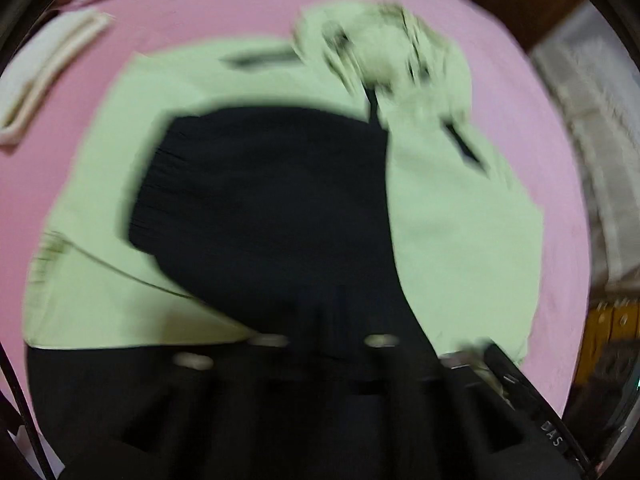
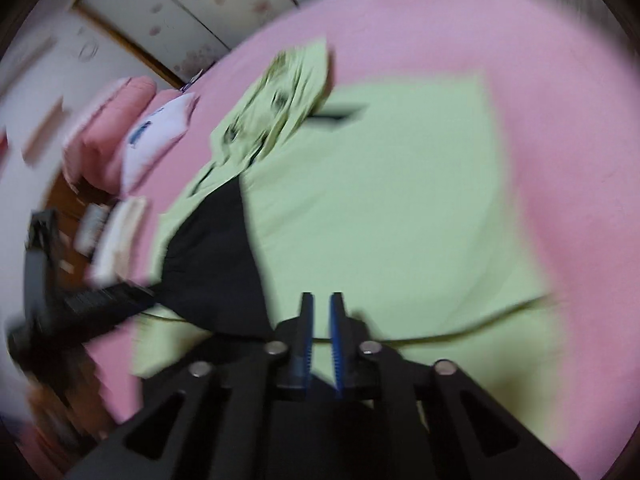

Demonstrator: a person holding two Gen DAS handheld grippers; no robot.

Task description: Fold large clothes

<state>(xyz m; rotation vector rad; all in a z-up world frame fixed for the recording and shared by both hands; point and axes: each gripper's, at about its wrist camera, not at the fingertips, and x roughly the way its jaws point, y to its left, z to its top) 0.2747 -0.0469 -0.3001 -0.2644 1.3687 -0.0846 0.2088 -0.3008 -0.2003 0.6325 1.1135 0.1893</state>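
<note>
Under black cloth, left claw unreadable; right claw narrow over jacket.

White letters "DAS" mark a black bar.

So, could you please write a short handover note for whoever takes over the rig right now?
Right gripper: jaws nearly closed, nothing between them, over the light green garment.
Left gripper: at the black fabric lying on the garment; grip not visible.
Garment lies spread on the pink sheet, hood bunched at the top.
Done: laid out.
Left: fold it.
</note>
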